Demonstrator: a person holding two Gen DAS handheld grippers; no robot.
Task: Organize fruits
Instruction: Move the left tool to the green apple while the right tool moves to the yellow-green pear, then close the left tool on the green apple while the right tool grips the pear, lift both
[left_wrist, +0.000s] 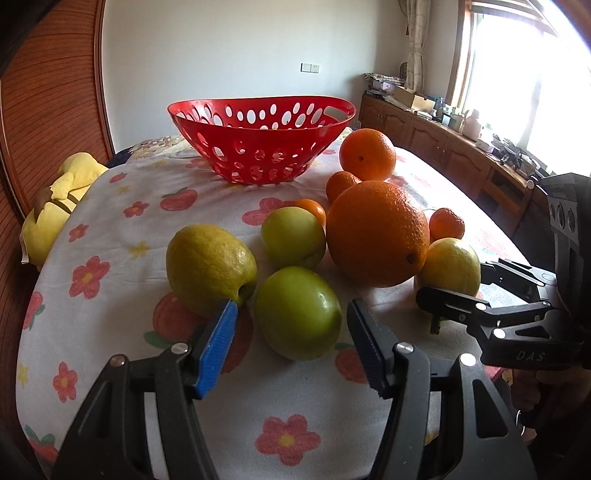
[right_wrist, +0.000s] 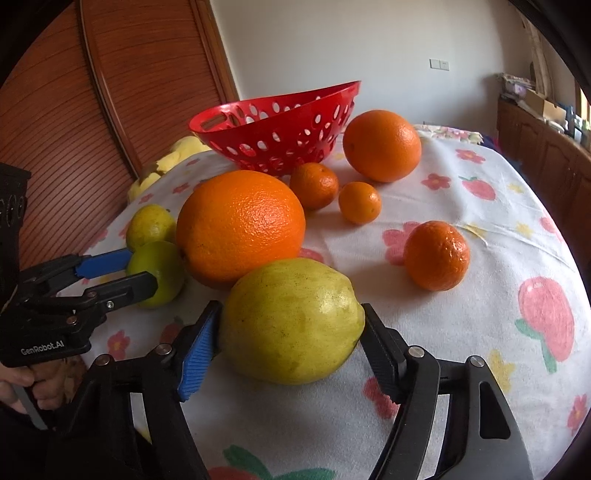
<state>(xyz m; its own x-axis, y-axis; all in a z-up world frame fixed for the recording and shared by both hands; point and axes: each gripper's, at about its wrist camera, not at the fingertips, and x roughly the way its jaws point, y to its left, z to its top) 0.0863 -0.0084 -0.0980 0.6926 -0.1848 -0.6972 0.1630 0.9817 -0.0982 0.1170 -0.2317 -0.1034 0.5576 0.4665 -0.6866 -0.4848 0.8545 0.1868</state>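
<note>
Grabbing stage here, nothing in the basket (left_wrist: 258, 147) yet as far as I can see, fruit all on the cloth (left_wrist: 110, 229) in front of it. My right gripper (right_wrist: 291, 332) has the big guava (right_wrist: 291, 321) square between its jaws, pads pressed on both sides, so it's clamped. My left gripper (left_wrist: 291, 325) straddles a green fruit (left_wrist: 297, 312); in its own view the pads look just shy of the skin, so I'd call those jaws apart. Next I reckon: finish the left squeeze, lift both clear of the orange (right_wrist: 240, 227), carry to the basket.
</note>
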